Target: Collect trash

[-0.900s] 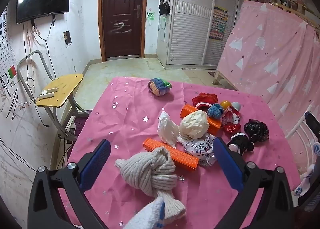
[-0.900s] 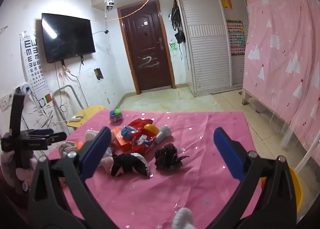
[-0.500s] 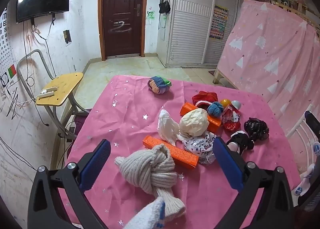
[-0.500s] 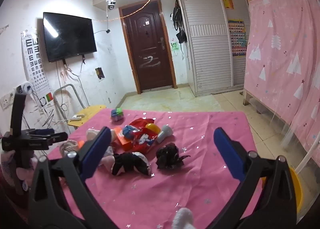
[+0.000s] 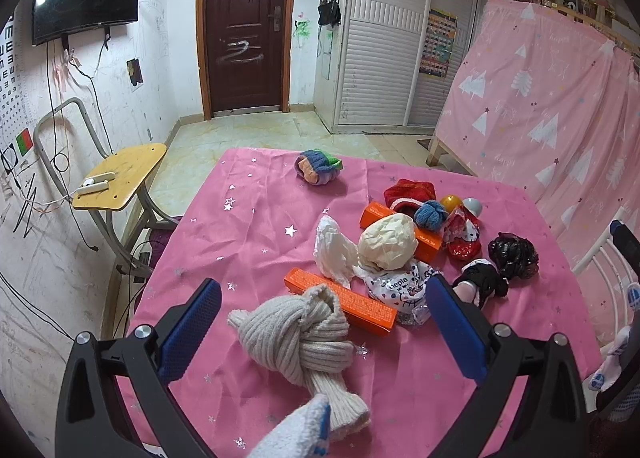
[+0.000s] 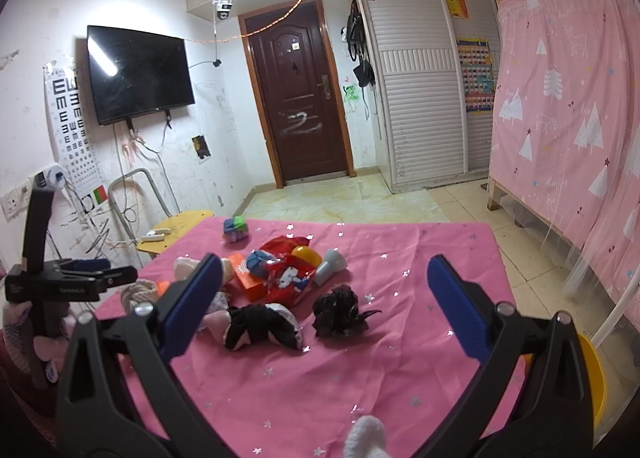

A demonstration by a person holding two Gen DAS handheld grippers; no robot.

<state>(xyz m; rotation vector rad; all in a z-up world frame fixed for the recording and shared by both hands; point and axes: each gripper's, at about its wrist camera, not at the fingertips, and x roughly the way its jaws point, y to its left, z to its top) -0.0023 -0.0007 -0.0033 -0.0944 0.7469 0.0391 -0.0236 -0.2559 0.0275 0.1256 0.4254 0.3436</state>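
A: Left gripper (image 5: pixel 322 312). Status?

B: Jaws spread wide, nothing between the pads. It hangs above the near edge of the pink star-print tablecloth (image 5: pixel 248 225), tilted down. The knotted cream knit sock (image 5: pixel 298 332) lies on the cloth under the gap, not pinched.

A: Right gripper (image 6: pixel 324 300)?

B: Also spread full, empty. Held over the near right part of the cloth, pointing across the table toward the door (image 6: pixel 298 93).

A: Trash locations?

B: Clustered mid-table. A crumpled white tissue (image 5: pixel 332 252) sits beside a beige paper ball (image 5: pixel 387 242); a printed plastic wrapper (image 5: pixel 400 288) lies just in front of the ball. A long orange box (image 5: pixel 352 300) lies flat, one end touching the sock. A second orange box (image 5: pixel 426 242) is behind the paper ball. A red cartoon-print foil packet (image 6: pixel 288 278) is further right, with a crumpled black plastic bag (image 6: pixel 338 310) near the right edge.

A: Non-trash mixed in?

B: A black-and-white rolled sock (image 6: pixel 256 324) just beside the black bag, a blue knit ball (image 5: pixel 430 213), a red cloth piece (image 5: pixel 408 193), a yellow ball (image 5: pixel 452 203). A multicoloured sock bundle (image 5: pixel 318 171) sits well apart at the far side.

A: Surroundings?

B: Small wooden side table (image 5: pixel 120 177) left of the cloth. Yellow bin (image 6: pixel 590 382) at lower right in the right wrist view, partly hidden by the finger.
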